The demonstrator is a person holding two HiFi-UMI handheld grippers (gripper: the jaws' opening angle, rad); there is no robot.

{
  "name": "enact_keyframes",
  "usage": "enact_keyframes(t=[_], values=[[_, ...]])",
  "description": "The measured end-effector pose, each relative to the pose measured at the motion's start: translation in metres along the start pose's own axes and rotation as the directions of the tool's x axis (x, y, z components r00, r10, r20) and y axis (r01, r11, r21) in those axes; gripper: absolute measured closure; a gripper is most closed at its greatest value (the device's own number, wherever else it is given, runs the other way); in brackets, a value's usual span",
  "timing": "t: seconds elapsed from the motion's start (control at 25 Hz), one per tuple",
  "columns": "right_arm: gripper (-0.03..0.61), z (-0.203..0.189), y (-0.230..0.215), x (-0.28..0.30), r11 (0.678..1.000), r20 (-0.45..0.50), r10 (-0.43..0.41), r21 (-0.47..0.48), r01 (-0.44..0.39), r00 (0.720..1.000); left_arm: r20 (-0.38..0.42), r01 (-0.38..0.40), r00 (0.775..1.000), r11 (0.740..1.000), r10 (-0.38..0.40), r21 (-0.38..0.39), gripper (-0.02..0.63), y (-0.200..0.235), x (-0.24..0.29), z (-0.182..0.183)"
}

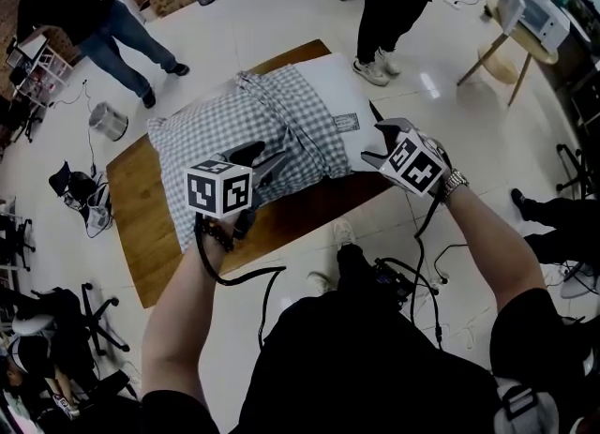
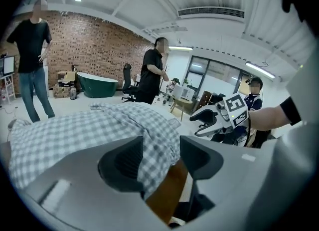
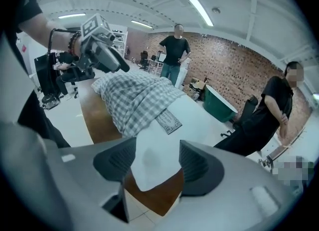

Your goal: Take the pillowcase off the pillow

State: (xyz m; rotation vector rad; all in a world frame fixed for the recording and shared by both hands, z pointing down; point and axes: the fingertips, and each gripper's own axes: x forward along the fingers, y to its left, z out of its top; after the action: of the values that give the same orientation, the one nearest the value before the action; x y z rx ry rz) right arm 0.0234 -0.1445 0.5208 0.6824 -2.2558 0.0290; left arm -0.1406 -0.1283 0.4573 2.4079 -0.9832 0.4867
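Note:
A white pillow [image 1: 337, 95] lies on a wooden table [image 1: 141, 217], its left part still inside a grey checked pillowcase [image 1: 225, 127]. My left gripper [image 1: 261, 162] hovers at the pillowcase's near edge. In the left gripper view the checked cloth [image 2: 157, 145] hangs in the gap of the left gripper [image 2: 160, 147], whose jaws stand apart and do not press it. My right gripper [image 1: 378, 142] is at the pillow's bare near right corner. The right gripper view shows that white corner [image 3: 154, 160] between the parted jaws of the right gripper [image 3: 157, 155], untouched by the pads.
Two people stand beyond the table, one at far left [image 1: 103, 10], one at far right [image 1: 394, 1]. A small round table with a white appliance [image 1: 530, 10] is at right. A bag [image 1: 80, 188] and cables lie on the floor at left. A green tub [image 3: 219, 103] stands by the brick wall.

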Motion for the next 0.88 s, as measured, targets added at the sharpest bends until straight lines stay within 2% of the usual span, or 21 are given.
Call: enact_keyframes(t=[0.16, 0.4, 0.6, 0.76, 0.88], values=[[0.298, -0.005, 0.005, 0.005, 0.999, 0.024, -0.021, 0.031, 0.02, 0.999, 0.008, -0.004, 1.0, 0.996, 0.005, -0.084, 0.374, -0.023, 0.012, -0.042], [0.291, -0.012, 0.016, 0.01, 0.997, 0.016, -0.044, 0.072, 0.043, 0.999, -0.005, -0.131, 0.991, 0.966, 0.133, -0.225, 0.351, -0.017, 0.025, -0.09], [0.288, -0.021, 0.011, 0.022, 0.992, 0.01, -0.088, 0.088, 0.086, 0.996, 0.002, -0.235, 0.968, 0.916, 0.25, -0.325, 0.333, -0.001, 0.042, -0.107], [0.288, -0.031, 0.006, 0.036, 0.987, -0.005, -0.118, 0.107, 0.117, 0.993, 0.016, -0.257, 0.957, 0.87, 0.29, -0.421, 0.324, 0.012, 0.059, -0.116], [0.288, -0.036, 0.006, 0.05, 0.987, -0.02, -0.106, 0.115, 0.108, 0.994, 0.01, -0.266, 0.951, 0.831, 0.31, -0.488, 0.34, 0.028, 0.069, -0.123]])
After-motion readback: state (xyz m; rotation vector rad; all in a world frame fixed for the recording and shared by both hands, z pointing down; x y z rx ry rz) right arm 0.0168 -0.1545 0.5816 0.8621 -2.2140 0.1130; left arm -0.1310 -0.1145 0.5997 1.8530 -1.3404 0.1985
